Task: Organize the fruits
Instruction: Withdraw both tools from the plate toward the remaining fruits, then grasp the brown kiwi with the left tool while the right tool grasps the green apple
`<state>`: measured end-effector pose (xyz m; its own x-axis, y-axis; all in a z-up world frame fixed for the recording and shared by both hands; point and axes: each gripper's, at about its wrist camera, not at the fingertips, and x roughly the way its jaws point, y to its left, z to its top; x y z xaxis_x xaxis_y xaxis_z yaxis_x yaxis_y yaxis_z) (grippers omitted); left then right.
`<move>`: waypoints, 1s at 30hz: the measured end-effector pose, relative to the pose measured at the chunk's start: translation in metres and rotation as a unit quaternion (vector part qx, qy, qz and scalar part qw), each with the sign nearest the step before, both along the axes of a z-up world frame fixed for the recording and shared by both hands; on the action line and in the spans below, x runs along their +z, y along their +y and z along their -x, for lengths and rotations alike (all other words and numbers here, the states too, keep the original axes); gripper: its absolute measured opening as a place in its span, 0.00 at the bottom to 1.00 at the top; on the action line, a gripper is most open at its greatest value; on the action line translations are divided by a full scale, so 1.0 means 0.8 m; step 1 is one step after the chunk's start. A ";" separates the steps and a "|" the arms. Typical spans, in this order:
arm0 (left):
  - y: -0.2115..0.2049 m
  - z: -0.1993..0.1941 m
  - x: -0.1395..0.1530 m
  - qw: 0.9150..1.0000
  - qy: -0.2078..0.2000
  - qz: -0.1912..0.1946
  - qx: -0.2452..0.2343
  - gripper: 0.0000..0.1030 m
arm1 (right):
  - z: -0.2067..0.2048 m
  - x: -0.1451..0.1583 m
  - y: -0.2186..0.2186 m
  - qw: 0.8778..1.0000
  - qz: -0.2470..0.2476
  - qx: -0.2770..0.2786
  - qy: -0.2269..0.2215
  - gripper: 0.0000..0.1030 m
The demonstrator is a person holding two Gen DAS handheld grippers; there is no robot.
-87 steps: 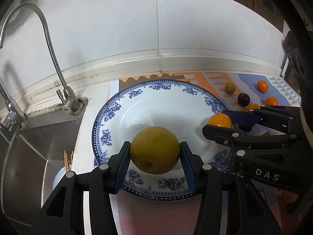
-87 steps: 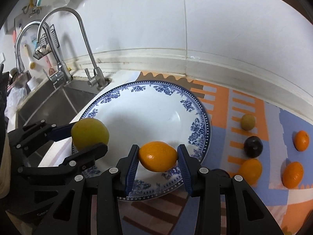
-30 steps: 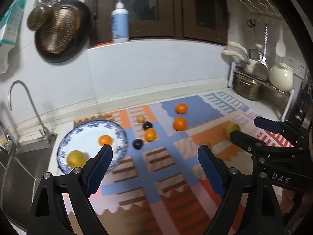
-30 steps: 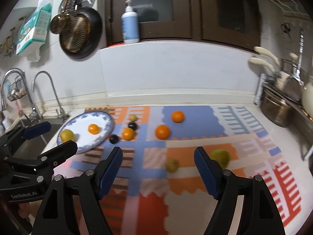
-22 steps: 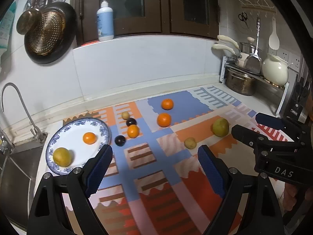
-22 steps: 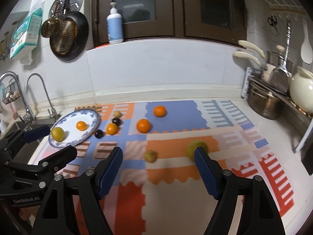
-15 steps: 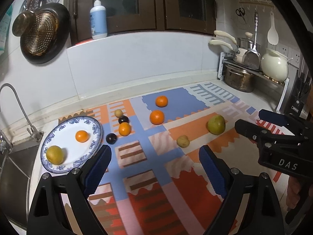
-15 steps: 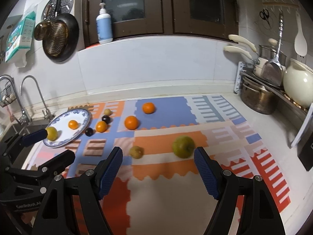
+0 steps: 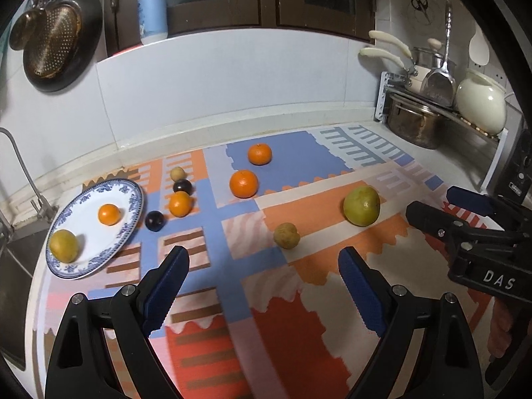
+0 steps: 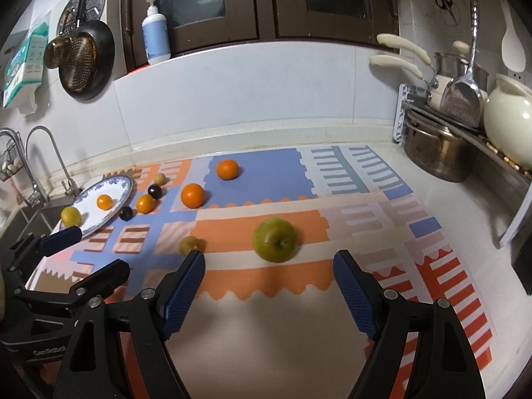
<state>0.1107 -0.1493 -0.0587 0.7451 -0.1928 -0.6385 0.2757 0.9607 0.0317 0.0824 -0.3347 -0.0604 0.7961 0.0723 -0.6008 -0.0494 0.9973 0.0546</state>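
Holding my left gripper (image 9: 262, 286) and right gripper (image 10: 267, 286) wide apart and empty above the patterned mat (image 9: 232, 299). The blue-rimmed plate (image 9: 133, 196) carries a yellow pear (image 9: 64, 245) and a small orange (image 9: 109, 214). Next pick, I judge: the green apple (image 10: 274, 239), well right of the plate. Only the right view shows both faucets (image 10: 50, 163).

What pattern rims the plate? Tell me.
The plate has a blue floral border on white, clearest in the left wrist view.
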 end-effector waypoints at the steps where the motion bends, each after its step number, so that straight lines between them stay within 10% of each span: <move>1: -0.004 -0.003 -0.003 1.000 0.004 0.000 -0.002 0.89 | -0.004 -0.002 -0.005 1.000 -0.002 0.001 0.002 0.77; 17: -0.030 -0.074 -0.054 0.998 0.047 -0.014 -0.042 0.83 | -0.070 -0.042 -0.021 0.998 -0.021 0.018 0.053 0.77; 30: -0.040 -0.099 -0.072 0.994 0.081 -0.012 -0.069 0.45 | -0.104 -0.070 -0.014 0.995 -0.012 0.041 0.086 0.77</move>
<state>0.1896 -0.1814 -0.1165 0.6000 -0.2690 -0.7534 0.4082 0.9129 -0.0008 0.1655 -0.3458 -0.1165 0.6725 0.1491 -0.7249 -0.1192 0.9885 0.0928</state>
